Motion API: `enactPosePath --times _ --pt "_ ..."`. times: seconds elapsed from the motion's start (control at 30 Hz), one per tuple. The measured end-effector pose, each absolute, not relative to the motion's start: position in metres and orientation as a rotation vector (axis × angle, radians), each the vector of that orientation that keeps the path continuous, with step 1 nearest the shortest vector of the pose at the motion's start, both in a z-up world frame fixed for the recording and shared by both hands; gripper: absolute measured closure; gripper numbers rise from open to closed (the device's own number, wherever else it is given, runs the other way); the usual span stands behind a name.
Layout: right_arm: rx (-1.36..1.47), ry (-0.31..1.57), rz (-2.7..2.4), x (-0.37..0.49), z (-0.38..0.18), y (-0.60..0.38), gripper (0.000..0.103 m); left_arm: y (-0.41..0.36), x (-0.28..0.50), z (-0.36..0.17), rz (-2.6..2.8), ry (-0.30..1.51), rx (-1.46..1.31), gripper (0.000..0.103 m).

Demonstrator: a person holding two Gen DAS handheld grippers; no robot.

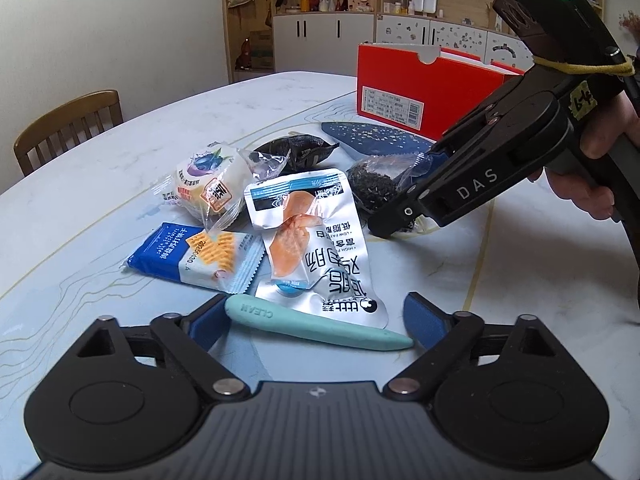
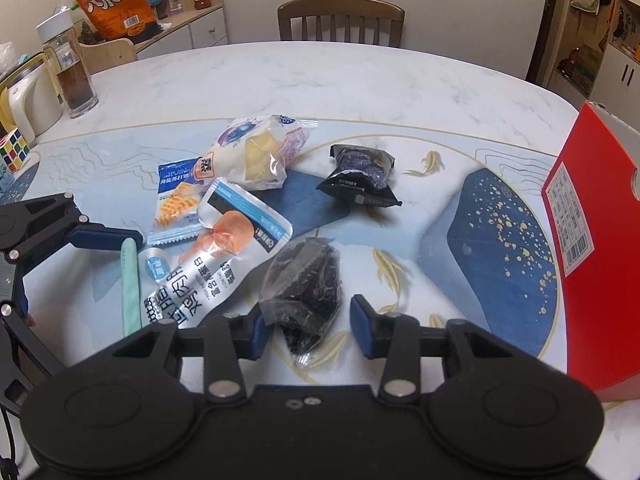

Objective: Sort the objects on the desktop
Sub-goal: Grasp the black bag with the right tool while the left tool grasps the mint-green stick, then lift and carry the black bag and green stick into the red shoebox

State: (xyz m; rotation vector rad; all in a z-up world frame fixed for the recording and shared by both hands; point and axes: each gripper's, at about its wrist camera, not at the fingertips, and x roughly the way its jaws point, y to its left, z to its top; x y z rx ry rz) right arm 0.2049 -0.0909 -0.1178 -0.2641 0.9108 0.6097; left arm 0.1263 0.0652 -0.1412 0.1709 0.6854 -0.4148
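A teal stick marked CLEAN lies on the table between the open fingers of my left gripper; it also shows in the right wrist view. My right gripper is open, its fingers on either side of a clear bag of dark bits, also seen in the left wrist view. Nearby lie a silver chicken-breast pack, a blue cracker pack, a white bun pack and a black snack pack.
A red shoebox stands at the far side of the table, to my right gripper's right. A Rubik's cube, a glass bottle and a kettle stand at the table's left edge. Wooden chairs stand around.
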Motion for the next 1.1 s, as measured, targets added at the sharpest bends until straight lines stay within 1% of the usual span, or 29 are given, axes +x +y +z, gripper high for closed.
enactPosePath --times 0.03,0.1,0.27,0.37,0.43,0.53,0.63,1.1 --pt "-0.263 0.911 0.611 0.205 -0.118 -0.091 0.066 0.065 0.126 -0.141 -0.412 0.684 0.17 0.016" --pt "-0.265 0.91 0.611 0.204 -0.117 -0.091 0.068 0.064 0.126 -0.14 -0.409 0.685 0.169 0.017" --pt "-0.255 0.915 0.62 0.203 -0.116 -0.091 0.07 0.063 0.125 -0.138 -0.434 0.69 0.193 0.017" --pt "-0.25 0.915 0.627 0.202 -0.114 -0.092 0.071 0.063 0.124 -0.138 -0.457 0.688 0.224 0.012" --pt "-0.245 0.915 0.632 0.2 -0.113 -0.094 0.071 0.064 0.124 -0.138 -0.473 0.688 0.24 0.004" --pt "-0.246 0.917 0.63 0.199 -0.112 -0.096 0.071 0.067 0.124 -0.139 -0.52 0.685 0.257 0.003" --pt "-0.24 0.923 0.626 0.197 -0.111 -0.099 0.071 0.068 0.123 -0.141 -0.574 0.685 0.266 0.001" --pt "-0.233 0.939 0.617 0.193 -0.114 -0.103 0.071 0.08 0.116 -0.143 -0.596 0.674 0.236 0.0"
